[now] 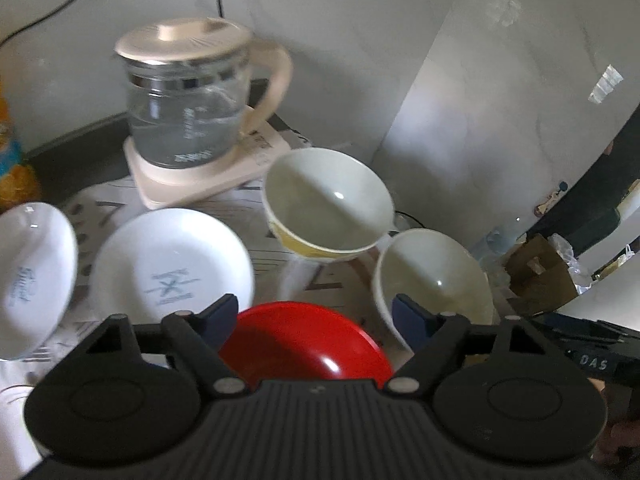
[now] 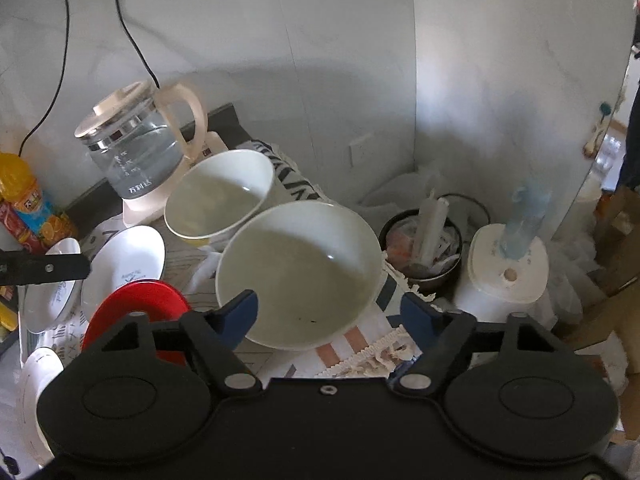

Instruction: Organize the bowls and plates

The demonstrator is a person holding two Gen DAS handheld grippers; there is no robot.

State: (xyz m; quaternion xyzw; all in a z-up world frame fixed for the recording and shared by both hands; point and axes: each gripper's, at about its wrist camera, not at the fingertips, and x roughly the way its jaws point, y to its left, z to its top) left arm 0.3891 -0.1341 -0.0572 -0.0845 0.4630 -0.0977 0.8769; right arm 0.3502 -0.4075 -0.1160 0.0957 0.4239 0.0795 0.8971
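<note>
both claws gape, holding nothing: left claw (image 1: 316,312) over red plate (image 1: 308,344), right claw (image 2: 328,314) at bowl (image 2: 298,268); crowded dishes could knock.

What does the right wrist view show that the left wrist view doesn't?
Only the right wrist view: the orange juice bottle's label, a black bin full of rubbish, and a white container beside it. Only the left wrist view: a brown cardboard box. Both share the glass kettle, two cream bowls, white plates and the red plate.
</note>
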